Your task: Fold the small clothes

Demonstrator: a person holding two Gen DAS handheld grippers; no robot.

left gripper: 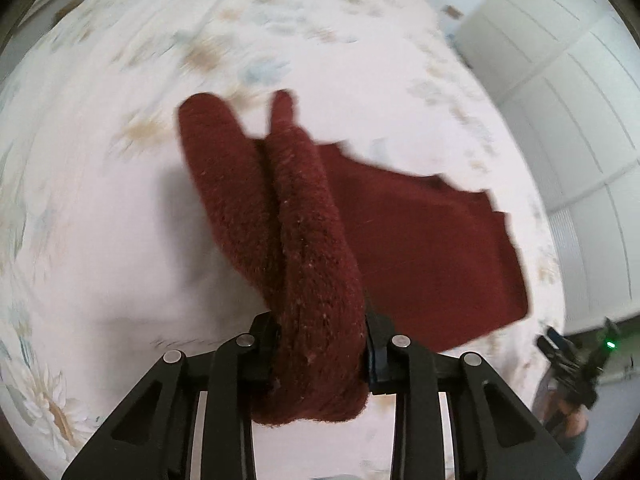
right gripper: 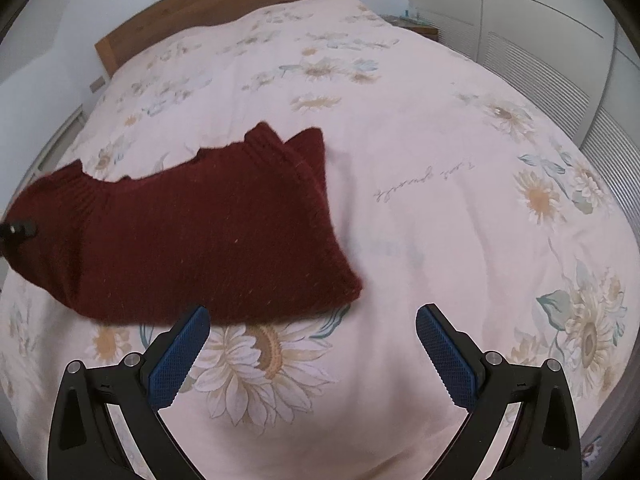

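Closest in the left wrist view, the left gripper (left gripper: 320, 354) has its jaws drawn in tight on a thick bunched fold of the dark red knitted garment (left gripper: 304, 248), the wool filling the whole gap between the black fingers and bulging out below them. From that pinch the knit rises away from the camera in two rounded lobes, lifted off the bedcover (left gripper: 120, 208), while the rest of the cloth spreads to the right as a flat sheet with a ragged edge, blurred in this view. At the right edge of the same view, the right gripper (left gripper: 576, 360) shows small and dark with a green light on it, well apart from the garment's edge. In the right wrist view, the right gripper (right gripper: 312, 344) stands with its jaws wide apart and nothing between them; its blue ribbed pads (right gripper: 180, 356) hang over a printed sunflower on the cover, the left pad's tip just beside the garment's near hem, and I cannot tell whether it touches. Beyond the pads the dark red garment (right gripper: 208, 232) lies stretched across the bed toward the left, its far edge showing a ribbed collar and two points. Farther off the pale floral bedcover (right gripper: 420, 152) runs to a wooden headboard (right gripper: 224, 4), with white slatted wardrobe doors (right gripper: 540, 64) on the right.
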